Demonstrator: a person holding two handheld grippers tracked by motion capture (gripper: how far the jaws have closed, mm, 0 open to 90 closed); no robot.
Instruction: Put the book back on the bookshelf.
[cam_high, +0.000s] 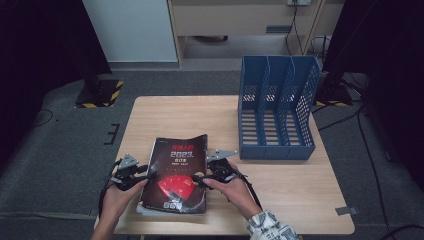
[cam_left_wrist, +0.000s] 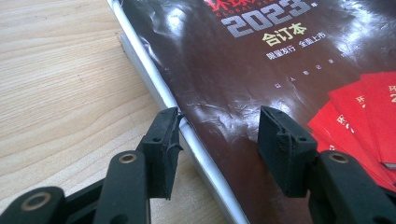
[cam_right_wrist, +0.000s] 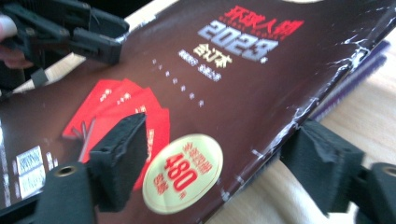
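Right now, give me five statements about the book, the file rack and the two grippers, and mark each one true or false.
1. The dark-covered book lies flat on the wooden table. True.
2. The blue file rack holds a stack of books. False: its compartments are empty.
3. The left gripper has its jaws open, one on each side of the book's edge. True.
4. The right gripper is shut on the file rack. False: it is open at the book's opposite edge, apart from the rack.
5. The cover shows red cards and a round yellow sticker. True.
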